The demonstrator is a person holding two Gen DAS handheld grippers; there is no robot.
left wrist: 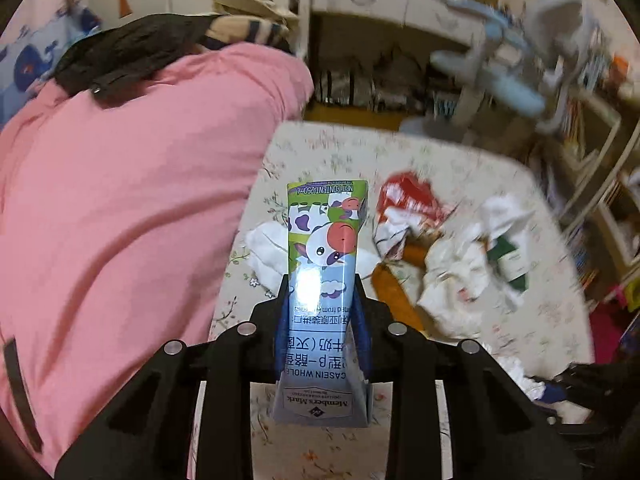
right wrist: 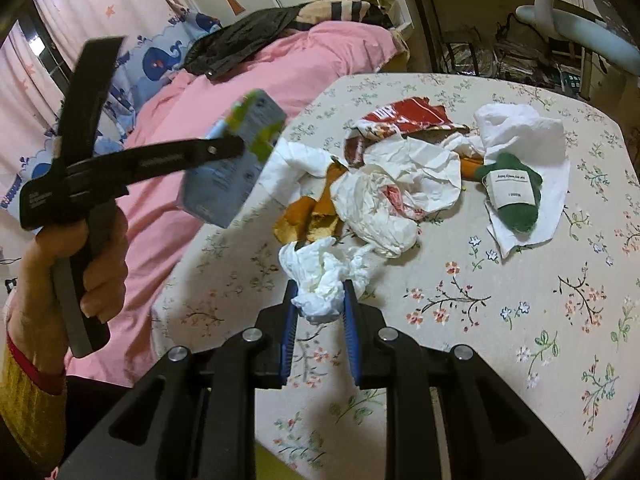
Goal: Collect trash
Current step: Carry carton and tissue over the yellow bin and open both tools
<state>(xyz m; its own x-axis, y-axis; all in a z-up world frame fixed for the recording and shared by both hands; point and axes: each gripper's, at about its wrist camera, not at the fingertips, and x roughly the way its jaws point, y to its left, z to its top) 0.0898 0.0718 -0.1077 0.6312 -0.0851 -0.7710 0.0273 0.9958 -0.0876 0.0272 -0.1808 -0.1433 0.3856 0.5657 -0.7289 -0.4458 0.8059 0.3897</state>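
Left hand-held gripper (left wrist: pixel 322 300): black angular frame, silver round screws, blue ribbed pads. Right hand-held gripper (right wrist: pixel 320 300) looks the same. Left hand (right wrist: pixel 76 264): mustard-yellow sleeve (right wrist: pixel 28 400) with red cuff edge; black handle, grey trigger.

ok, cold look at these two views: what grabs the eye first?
The cow-print milk carton clamped in the left hand-held gripper, lifted off the floral tablecloth. Next, the crumpled white tissue pinched in the right hand-held gripper, with the litter pile behind it and the pink bedding on the left.
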